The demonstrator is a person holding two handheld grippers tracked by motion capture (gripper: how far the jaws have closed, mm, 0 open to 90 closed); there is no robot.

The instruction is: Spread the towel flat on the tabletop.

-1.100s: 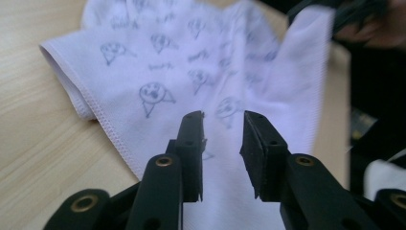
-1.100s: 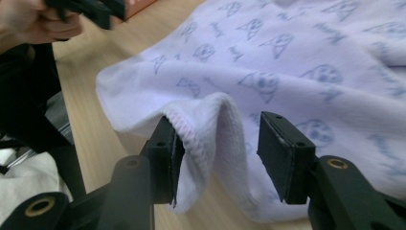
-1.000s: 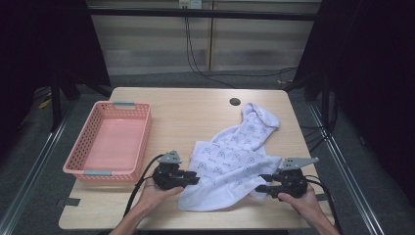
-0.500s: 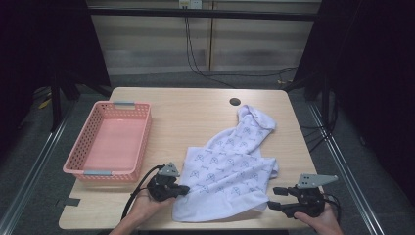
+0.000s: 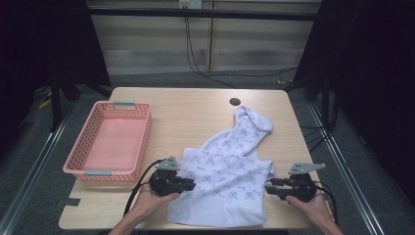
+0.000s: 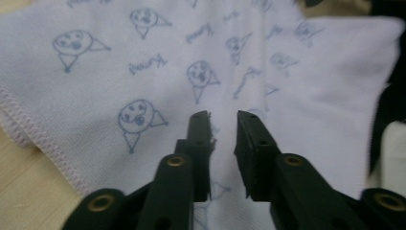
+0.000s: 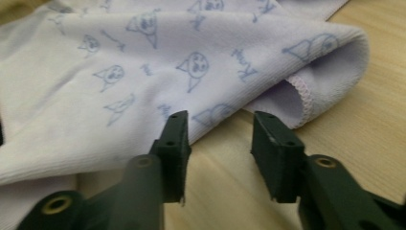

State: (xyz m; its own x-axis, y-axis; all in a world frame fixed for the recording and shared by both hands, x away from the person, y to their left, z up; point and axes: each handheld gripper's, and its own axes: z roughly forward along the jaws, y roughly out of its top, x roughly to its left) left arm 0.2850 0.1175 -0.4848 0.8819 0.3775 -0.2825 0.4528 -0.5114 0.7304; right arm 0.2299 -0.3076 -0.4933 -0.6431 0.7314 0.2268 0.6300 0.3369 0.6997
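Since the earlier frames the right gripper (image 5: 270, 188) has drawn out past the garment's right edge toward the table's near right corner and now faces back at it, while the garment (image 5: 227, 171) itself has been pulled flatter along the near edge. The left gripper (image 5: 188, 184) has just eased its jaws open: they stand a narrow gap apart over the cloth, with nothing pinched. The right gripper's jaws have just been closing but are clearly apart, with bare wood between them.

The garment lies on the table's near half, right of centre, one part trailing toward the far right corner, well apart from the pink basket (image 5: 88, 142) at the left edge. It looks light, limp and thin; I judge it will sag and bunch, so a hem or corner is the best hold.

The right gripper view shows a stitched, folded-over opening (image 7: 306, 98) just ahead of its jaws, which from above reads as a plain edge. The left gripper view shows the overlocked hem (image 6: 45, 141); the high view alone gives the basket.
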